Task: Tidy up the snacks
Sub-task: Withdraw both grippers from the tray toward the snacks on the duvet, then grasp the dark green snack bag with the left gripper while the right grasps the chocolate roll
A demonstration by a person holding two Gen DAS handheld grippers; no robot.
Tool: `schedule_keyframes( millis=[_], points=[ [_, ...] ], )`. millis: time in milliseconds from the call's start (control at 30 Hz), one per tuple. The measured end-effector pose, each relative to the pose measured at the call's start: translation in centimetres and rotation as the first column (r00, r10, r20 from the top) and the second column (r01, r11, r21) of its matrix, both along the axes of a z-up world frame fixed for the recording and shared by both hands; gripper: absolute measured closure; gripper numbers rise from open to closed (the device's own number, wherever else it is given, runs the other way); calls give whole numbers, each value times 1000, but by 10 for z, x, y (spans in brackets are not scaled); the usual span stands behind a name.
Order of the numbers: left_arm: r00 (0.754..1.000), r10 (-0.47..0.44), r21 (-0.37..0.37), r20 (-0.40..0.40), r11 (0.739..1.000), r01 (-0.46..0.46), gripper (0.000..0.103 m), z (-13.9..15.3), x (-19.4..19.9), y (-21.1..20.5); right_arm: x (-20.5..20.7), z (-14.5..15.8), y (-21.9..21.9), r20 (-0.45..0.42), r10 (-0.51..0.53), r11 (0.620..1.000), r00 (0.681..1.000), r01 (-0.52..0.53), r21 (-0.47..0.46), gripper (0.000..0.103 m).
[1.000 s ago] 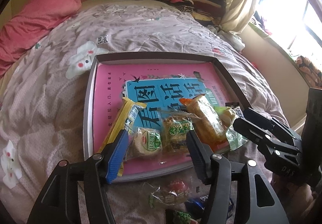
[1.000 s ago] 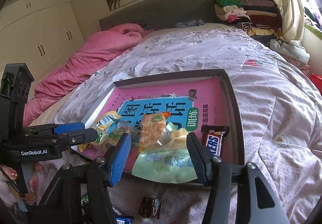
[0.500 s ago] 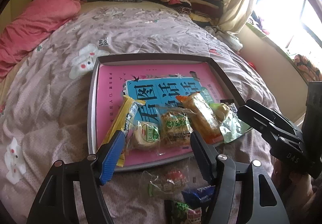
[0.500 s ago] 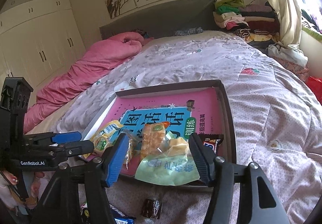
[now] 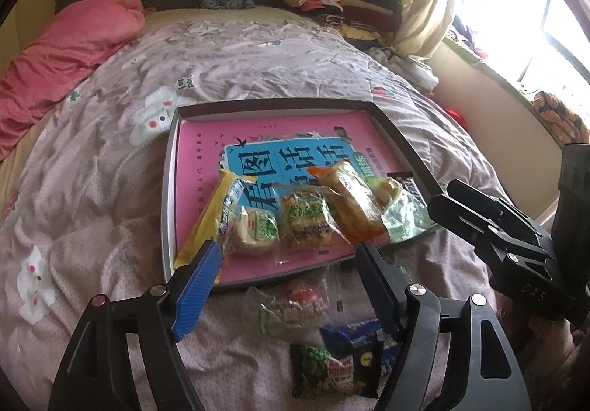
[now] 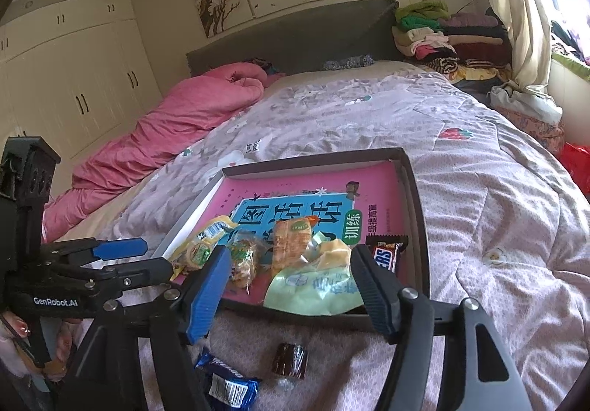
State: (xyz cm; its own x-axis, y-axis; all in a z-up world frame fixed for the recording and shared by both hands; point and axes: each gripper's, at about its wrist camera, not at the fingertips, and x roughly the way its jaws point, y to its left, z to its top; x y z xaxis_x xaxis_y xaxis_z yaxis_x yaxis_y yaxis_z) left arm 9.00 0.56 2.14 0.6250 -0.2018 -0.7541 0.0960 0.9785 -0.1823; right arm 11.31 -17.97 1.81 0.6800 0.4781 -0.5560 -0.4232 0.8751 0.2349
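Both claws hover over the near edge of the bed, pointing down toward the tray (image 5: 170, 167), and both are empty. The left claw (image 5: 287, 256) has its jaws opening, approx. two-thirds wide, w/ nothing between them. The right claw (image 6: 291, 265) is also opening, about half wide; the pale green bag (image 6: 313, 285) shows in the gap but the pads do not press it.

Along the near side of the tray lies a row of snacks: yellow bar (image 5: 217, 211), round cake (image 5: 256, 230), green-label cracker pack (image 5: 304, 223), orange pack (image 5: 356, 204), pale green bag, chocolate bar (image 6: 385, 256). The green bag hangs a bit over the near rim.

Still on the bed, outside the tray: clear pack w/ red print (image 5: 295, 307), blue pack (image 5: 361, 337), green pea pack (image 5: 332, 370), small brown candy (image 6: 289, 361).

Judgement: the step looks like between a release and the next pick. Next move prob. needs one claw to go lower and nearer, over a loose pack on the bed, then close on its crinkly edge w/o slipping.
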Motion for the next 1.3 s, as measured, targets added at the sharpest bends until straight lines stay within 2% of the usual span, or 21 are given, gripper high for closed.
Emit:
schedule_keyframes(
  millis=[367,800,1300],
  points=[
    [1000,-10,10,-6,1000,10,25,3,-15,-5,-13,3,-8,-4,-31,999,1000,31,9,28],
    [999,-29,30,-14,999,30,25,3,-30,-14,-22,5,-10,-5,-42,999,999,43,5,25],
    [996,-36,23,-79,999,38,23,-14,-48,-8,-30,7,-10,-7,-32,1000,999,32,0,21]
  ],
)
